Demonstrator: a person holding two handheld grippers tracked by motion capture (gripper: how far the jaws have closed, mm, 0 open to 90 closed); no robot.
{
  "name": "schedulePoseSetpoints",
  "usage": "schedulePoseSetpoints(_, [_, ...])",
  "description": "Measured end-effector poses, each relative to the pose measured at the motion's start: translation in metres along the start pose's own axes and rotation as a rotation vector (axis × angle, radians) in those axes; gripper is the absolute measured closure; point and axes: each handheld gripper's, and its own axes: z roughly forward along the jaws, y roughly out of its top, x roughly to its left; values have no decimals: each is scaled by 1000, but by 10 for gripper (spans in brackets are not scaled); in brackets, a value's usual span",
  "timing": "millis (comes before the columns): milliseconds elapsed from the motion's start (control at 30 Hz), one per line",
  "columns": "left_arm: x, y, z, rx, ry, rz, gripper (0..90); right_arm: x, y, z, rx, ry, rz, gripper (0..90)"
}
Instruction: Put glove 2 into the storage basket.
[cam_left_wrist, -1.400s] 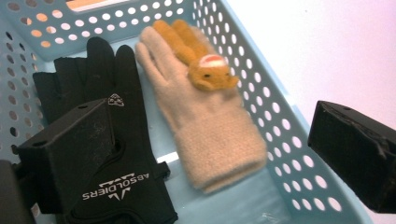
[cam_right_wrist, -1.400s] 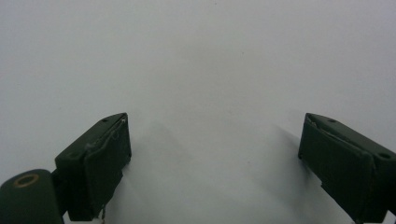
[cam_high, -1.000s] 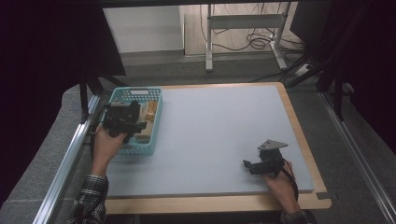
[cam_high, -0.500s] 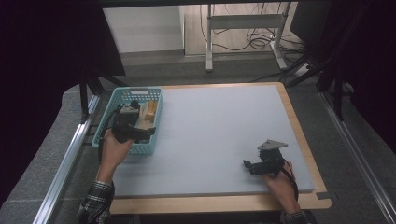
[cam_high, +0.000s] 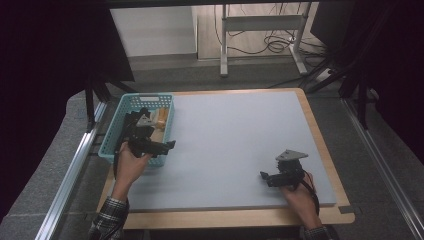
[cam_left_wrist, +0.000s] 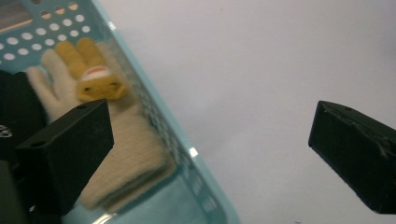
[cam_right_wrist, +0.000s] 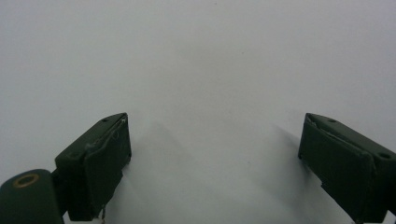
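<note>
A teal plastic basket (cam_high: 113, 142) stands at the table's left edge, and its rim (cam_left_wrist: 159, 126) runs across the left gripper view. Inside lies a cream knitted glove (cam_left_wrist: 126, 154) with a yellow animal figure (cam_left_wrist: 93, 77) on it, beside a dark item (cam_left_wrist: 16, 112). My left gripper (cam_high: 167, 145) hovers over the basket's right rim, open, with nothing between its jaws (cam_left_wrist: 210, 154). My right gripper (cam_high: 264, 176) rests low over the grey mat near the front right, open and empty (cam_right_wrist: 215, 163).
A pale grey mat (cam_high: 235, 140) covers most of the wooden table (cam_high: 240, 217). Metal rails (cam_high: 70, 175) run along the left side. A desk frame with cables (cam_high: 260, 30) stands beyond the far edge.
The left hand has swung its gripper from over the basket's middle toward the basket's right rim, now pointing right. The right gripper has stayed where it was.
</note>
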Motion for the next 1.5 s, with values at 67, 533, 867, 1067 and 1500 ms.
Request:
schedulePoseSetpoints(67, [-4,0,2,-1,-7,6,6,0,0,0,0,0,0,90])
schedulePoseSetpoints(533, [-37,6,16,-26,-76,49,6,0,0,0,0,0,2,90])
schedulePoseSetpoints(867, [-63,10,29,-41,-142,81,6,0,0,0,0,0,1,90])
schedulePoseSetpoints(1067, [-79,8,37,-39,-170,104,6,0,0,0,0,0,2,90])
schedulePoseSetpoints(1500, [-95,-14,63,-14,-253,115,0,0,0,0,0,0,2,90])
